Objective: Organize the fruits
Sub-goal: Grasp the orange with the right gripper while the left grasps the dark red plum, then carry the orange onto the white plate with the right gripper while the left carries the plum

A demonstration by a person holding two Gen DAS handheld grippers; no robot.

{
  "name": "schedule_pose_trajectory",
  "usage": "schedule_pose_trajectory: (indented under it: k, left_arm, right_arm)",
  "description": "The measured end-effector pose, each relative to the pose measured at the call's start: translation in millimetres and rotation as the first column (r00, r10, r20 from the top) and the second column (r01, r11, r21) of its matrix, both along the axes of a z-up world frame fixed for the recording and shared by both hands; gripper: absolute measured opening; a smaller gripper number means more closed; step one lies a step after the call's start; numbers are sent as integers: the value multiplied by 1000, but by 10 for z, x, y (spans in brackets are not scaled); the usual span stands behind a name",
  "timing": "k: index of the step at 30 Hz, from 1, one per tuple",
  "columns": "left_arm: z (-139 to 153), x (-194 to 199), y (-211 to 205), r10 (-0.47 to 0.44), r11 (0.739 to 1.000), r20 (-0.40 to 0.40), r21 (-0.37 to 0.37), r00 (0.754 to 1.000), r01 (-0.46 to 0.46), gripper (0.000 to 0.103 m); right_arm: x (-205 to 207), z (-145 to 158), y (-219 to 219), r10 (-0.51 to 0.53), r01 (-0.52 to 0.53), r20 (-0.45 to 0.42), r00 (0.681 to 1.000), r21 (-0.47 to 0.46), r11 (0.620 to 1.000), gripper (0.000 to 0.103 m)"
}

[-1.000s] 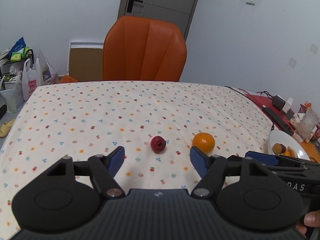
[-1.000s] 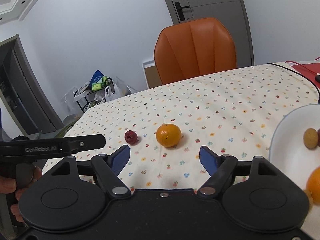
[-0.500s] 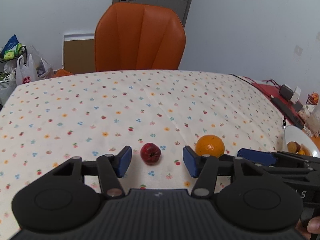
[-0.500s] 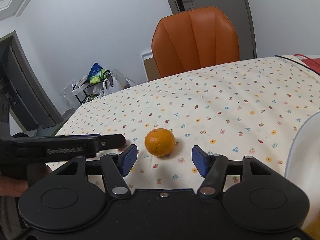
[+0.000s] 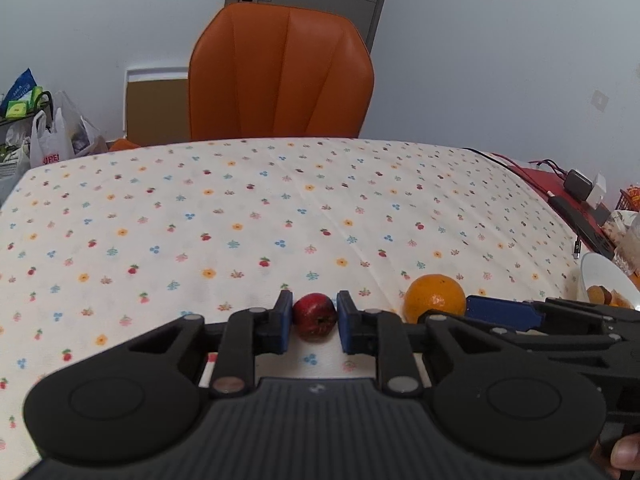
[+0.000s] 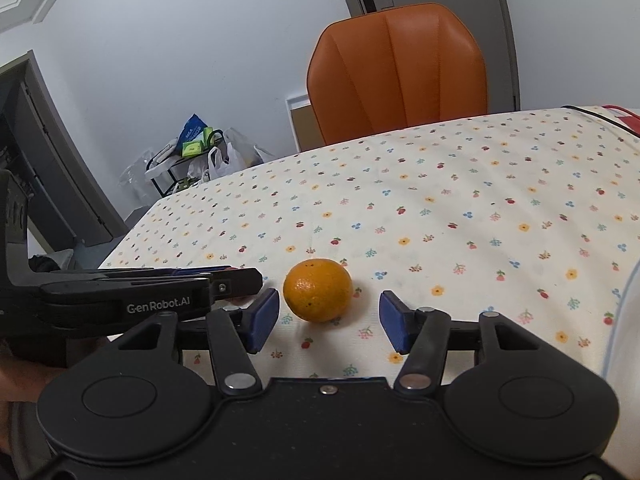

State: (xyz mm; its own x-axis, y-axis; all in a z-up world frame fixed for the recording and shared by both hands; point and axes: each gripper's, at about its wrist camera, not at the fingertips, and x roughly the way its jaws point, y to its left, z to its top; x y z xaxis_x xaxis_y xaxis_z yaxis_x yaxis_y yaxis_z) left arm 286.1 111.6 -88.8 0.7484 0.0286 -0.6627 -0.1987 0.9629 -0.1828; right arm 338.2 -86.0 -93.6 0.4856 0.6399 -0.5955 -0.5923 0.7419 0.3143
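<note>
A small red fruit lies on the flowered tablecloth. My left gripper is shut on it, blue pads against both its sides. An orange lies just to its right; it also shows in the right wrist view. My right gripper is open, its blue pads either side of the orange and not touching it. In the right wrist view the left gripper's body hides the red fruit. A white plate with several fruits sits at the right.
An orange chair stands behind the table's far edge. A black power strip and cables lie on a red surface at the right edge. Bags and a rack stand on the floor at left.
Both grippers have moved forward and down to the fruits. The left gripper's jaws have closed on the red fruit. The right gripper now brackets the orange, jaws somewhat narrower.
</note>
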Motion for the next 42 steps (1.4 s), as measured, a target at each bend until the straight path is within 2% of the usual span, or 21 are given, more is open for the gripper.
schedule_pose_trajectory:
  k: [5,9,22,42]
  left_arm:
    - [71,-94,34,12,1000,11,-2,1000,-12,22]
    - [151,-178,68,27,1000,26,-9,999,-26,22]
    - [399,-436,-87,15,1000,78,-2,997,-15,22]
    - [656,-676,-830,-90,996,145,20,985,88,22]
  right_arm:
    - [-5,5,68,11,-11,4,1000,-2,1000,51]
    - [10,-19,112,4,-4,14,1000,-12,1000,38]
    - [-291,138,-100,-25,24,46,999,24,999,37]
    - [-678,411,-873,-130,121,111,985,84,989,37]
